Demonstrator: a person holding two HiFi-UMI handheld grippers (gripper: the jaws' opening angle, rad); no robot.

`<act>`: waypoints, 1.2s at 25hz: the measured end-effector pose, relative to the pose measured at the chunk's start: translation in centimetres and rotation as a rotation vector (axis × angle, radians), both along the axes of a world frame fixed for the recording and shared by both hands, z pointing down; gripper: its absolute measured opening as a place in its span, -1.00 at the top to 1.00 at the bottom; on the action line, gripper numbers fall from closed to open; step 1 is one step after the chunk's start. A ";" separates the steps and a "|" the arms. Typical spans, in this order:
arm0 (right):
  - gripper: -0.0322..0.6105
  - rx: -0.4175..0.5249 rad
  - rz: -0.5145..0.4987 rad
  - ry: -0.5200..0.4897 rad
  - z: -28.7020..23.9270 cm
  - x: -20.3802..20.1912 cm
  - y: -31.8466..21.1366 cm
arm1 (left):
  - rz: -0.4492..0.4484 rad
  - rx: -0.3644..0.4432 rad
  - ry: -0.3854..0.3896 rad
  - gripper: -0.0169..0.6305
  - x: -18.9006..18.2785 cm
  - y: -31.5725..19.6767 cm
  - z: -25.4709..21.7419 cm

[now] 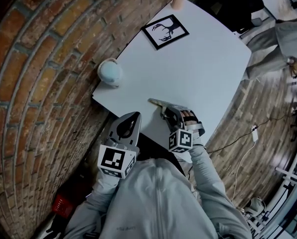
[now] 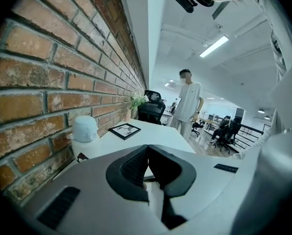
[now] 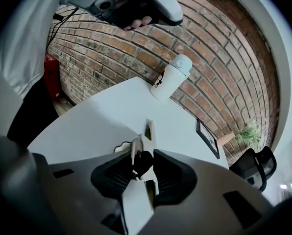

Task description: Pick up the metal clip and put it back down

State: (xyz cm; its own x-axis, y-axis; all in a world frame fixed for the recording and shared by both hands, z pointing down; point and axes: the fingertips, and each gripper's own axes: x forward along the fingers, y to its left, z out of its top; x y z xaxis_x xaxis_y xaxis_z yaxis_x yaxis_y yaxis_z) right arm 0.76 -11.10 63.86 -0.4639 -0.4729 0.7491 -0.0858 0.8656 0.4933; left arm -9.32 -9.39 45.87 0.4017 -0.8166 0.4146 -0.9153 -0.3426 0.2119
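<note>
Presently, right gripper (image 3: pixel 138 159) held the slim silver metal clip (image 3: pixel 147 131) between part-closed jaws near the front edge of the white table (image 1: pixel 198 68); left gripper (image 2: pixel 147 154) had jaws together, empty.

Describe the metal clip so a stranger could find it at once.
Find the white table against the brick wall. At its near edge the right gripper pinches the metal clip: a thin silvery strip, unlike the round bottle and framed picture.
</note>
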 end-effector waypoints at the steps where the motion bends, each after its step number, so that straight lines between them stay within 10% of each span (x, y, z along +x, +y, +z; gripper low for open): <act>1: 0.56 -0.005 0.000 -0.004 0.0 0.0 0.0 | 0.000 -0.001 0.001 0.87 0.0 0.0 0.0; 30: 0.45 -0.244 0.279 -0.440 -9.5 1.8 1.1 | 0.048 0.111 -0.008 0.87 1.5 -0.5 -4.1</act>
State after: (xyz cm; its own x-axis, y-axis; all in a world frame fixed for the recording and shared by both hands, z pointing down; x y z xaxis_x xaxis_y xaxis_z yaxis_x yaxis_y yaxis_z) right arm 2.57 -9.96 54.39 -0.6391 -0.4594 0.6169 -0.4788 0.8653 0.1483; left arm -7.87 -9.89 41.72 0.4384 -0.8378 0.3255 -0.8988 -0.4069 0.1631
